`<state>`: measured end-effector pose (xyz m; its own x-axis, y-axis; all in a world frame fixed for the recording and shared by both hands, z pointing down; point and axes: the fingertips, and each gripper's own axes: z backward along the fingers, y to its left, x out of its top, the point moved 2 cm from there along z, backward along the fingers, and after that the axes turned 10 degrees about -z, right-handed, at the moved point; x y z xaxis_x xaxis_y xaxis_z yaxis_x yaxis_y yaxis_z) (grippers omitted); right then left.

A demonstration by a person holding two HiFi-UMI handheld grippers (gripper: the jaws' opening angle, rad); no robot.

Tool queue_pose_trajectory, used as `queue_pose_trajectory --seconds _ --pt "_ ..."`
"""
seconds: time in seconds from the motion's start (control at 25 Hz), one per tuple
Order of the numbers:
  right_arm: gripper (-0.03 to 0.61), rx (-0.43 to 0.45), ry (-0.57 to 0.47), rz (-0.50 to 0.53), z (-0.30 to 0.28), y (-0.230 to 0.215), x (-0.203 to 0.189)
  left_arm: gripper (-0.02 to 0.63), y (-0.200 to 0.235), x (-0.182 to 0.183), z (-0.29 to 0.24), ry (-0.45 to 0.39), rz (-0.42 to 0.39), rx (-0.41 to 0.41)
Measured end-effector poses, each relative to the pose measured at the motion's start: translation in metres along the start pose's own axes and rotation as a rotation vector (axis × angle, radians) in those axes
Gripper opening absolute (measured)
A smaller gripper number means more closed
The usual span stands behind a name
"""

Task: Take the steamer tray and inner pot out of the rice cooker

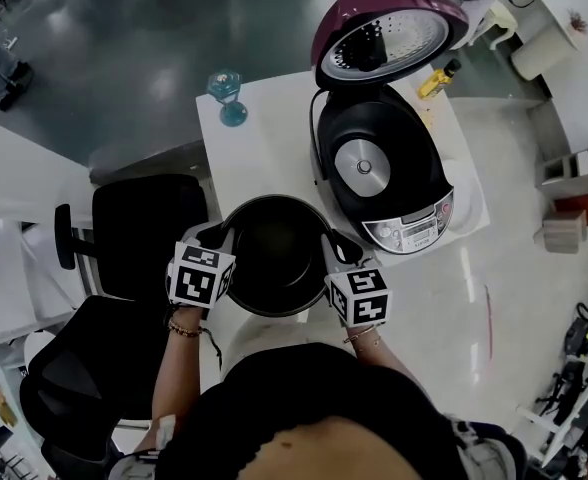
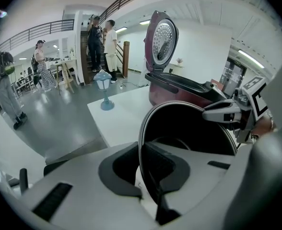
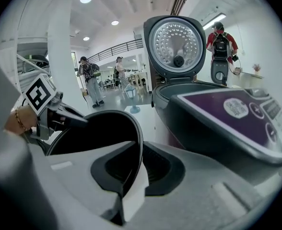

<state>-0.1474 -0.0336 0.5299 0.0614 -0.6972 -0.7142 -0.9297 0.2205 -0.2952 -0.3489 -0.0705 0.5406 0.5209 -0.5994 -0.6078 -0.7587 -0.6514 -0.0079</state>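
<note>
The black inner pot (image 1: 274,255) is outside the rice cooker (image 1: 384,168), at the near edge of the white table (image 1: 264,143). My left gripper (image 1: 224,246) is shut on the pot's left rim and my right gripper (image 1: 332,253) is shut on its right rim. In the left gripper view the thin rim (image 2: 142,143) runs between the jaws of the left gripper (image 2: 148,176), with the right gripper (image 2: 222,111) across the pot. The right gripper view shows the right gripper (image 3: 134,171) pinching the rim (image 3: 140,143). The cooker's lid (image 1: 384,33) stands open over its empty cavity.
A blue lamp-shaped ornament (image 1: 226,96) stands at the table's far left, a yellow bottle (image 1: 437,80) behind the cooker. A pale round dish-like thing (image 1: 466,200) lies right of the cooker. Two black chairs (image 1: 139,230) stand left of me. People stand in the hall.
</note>
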Motion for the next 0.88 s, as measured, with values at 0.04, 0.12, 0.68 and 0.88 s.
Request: queue_pose_trajectory --seconds 0.04,0.12,0.68,0.88 --pt "0.04 0.0 0.003 -0.002 -0.002 0.0 -0.001 0.028 0.0 -0.002 -0.001 0.002 0.007 -0.003" --pt "0.04 -0.005 0.005 0.008 -0.004 -0.001 -0.003 0.028 0.0 -0.005 -0.003 0.002 0.018 -0.006" --pt "0.047 -0.033 -0.04 0.117 -0.007 0.003 -0.002 0.031 0.002 -0.008 -0.006 -0.063 -0.013 0.037" --pt "0.061 0.013 -0.08 0.073 0.01 0.0 0.001 0.169 0.007 -0.005 0.009 -0.161 -0.004 0.054"
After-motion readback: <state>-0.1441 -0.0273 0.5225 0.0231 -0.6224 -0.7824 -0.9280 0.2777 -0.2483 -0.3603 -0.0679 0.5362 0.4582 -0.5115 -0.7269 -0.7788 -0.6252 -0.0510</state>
